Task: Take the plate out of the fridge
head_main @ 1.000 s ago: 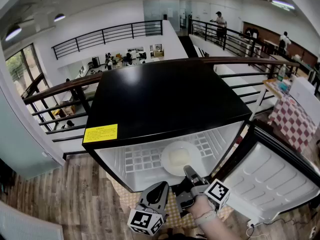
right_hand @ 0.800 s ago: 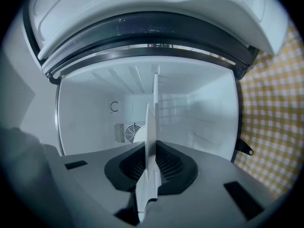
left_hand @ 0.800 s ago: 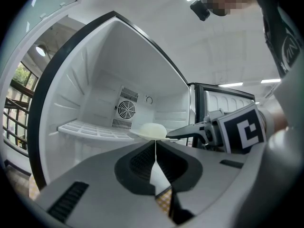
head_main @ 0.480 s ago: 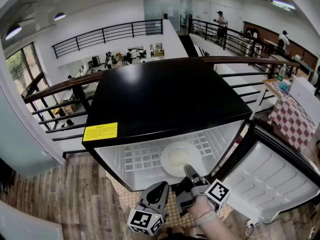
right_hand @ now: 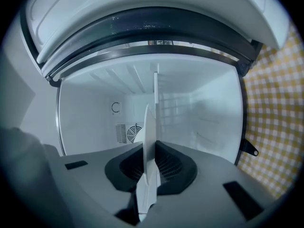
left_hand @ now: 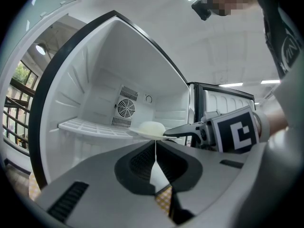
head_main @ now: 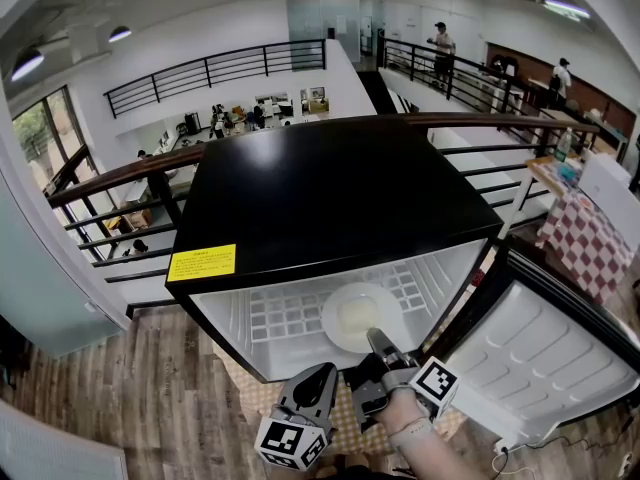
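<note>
The fridge [head_main: 330, 198] stands open, and the plate [head_main: 360, 318] lies on its white shelf [head_main: 280, 318] near the front edge. The right gripper [head_main: 375, 340] pinches the plate's near rim, so the pull is best made straight back and level, lifting slightly off the shelf. The left gripper [head_main: 322, 372] hangs outside, jaws pressed together on nothing, free to steady the plate.

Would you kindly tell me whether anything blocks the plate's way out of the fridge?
Nothing visible does. The right gripper is shut on the plate's near rim, and the door stands wide open to the right. The left gripper, shut and empty, sits outside the fridge, to the left of the right one.
</note>
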Action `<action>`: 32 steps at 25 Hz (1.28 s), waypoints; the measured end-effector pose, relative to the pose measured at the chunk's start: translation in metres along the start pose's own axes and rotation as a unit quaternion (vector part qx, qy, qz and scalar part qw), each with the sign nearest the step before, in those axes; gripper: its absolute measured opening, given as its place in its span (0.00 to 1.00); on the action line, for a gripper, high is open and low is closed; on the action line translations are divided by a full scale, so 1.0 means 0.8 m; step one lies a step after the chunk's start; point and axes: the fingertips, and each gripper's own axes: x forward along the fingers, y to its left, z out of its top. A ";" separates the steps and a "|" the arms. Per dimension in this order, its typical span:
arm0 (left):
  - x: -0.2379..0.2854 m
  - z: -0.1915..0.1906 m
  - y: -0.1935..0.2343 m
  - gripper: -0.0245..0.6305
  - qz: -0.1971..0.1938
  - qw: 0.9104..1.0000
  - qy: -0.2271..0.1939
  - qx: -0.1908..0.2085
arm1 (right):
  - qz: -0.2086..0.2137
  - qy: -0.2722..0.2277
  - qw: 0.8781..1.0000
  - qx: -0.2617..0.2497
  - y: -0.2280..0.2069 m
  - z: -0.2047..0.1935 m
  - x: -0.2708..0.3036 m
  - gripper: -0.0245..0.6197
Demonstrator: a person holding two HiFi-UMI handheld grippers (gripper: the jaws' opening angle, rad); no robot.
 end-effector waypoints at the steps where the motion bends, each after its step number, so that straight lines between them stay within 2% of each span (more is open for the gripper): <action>1: 0.000 0.000 0.000 0.06 0.000 1.000 0.000 0.000 | -0.001 0.000 1.000 0.001 0.000 0.000 -0.001 0.12; 32: -0.023 0.000 -0.009 0.06 -0.003 1.000 -0.002 -0.002 | 0.025 0.013 1.000 -0.002 0.007 -0.019 -0.043 0.12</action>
